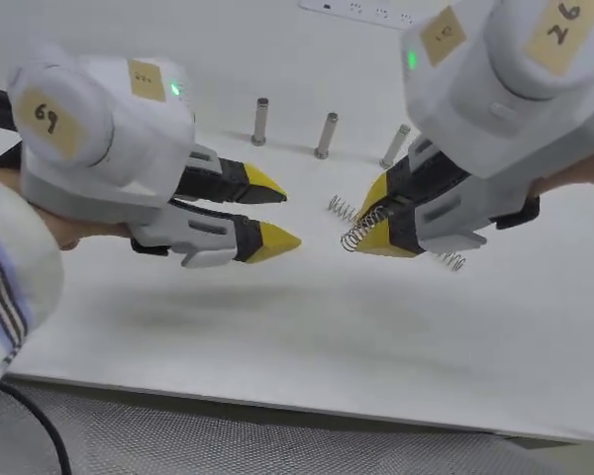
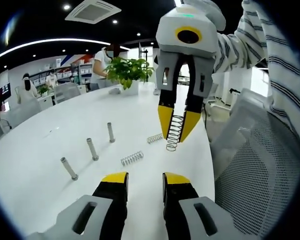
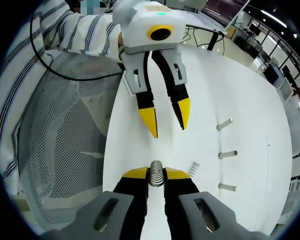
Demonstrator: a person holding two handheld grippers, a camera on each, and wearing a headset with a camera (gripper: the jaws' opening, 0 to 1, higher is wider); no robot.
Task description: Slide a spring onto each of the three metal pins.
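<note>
Head view: the right gripper [image 1: 372, 224] has its jaws closed on a spring [image 1: 360, 232] above the table [image 1: 277, 327]. The spring's long axis runs roughly along the jaws, and its free end juts past the yellow tips toward the left gripper [image 1: 277, 212], whose jaws stand apart and hold nothing. Three bare pins [image 1: 327, 136] stand upright in a row behind the grippers. Two loose springs [image 1: 342, 208] lie flat near the right gripper. Left gripper view: this gripper's own jaws are parted and empty at the bottom of the view. Opposite them the held spring [image 2: 174, 131] is pinched by its sides, with its lower coils clear of the tips and its open end pointing down toward the table, not at a pin. The pins [image 2: 92, 149] stand well to one side. Right gripper view: the spring [image 3: 156, 172] sits between this gripper's fingertips [image 3: 177, 174] and is seen nearly end-on as a ring. Judgement: the spring is light, slippery wire, soft along its axis and easily bent or shot out under a hard squeeze. A gentle hold across the coils away from the leading end suits it, and its axis must be brought upright, in line with a pin, before it is threaded on.
</note>
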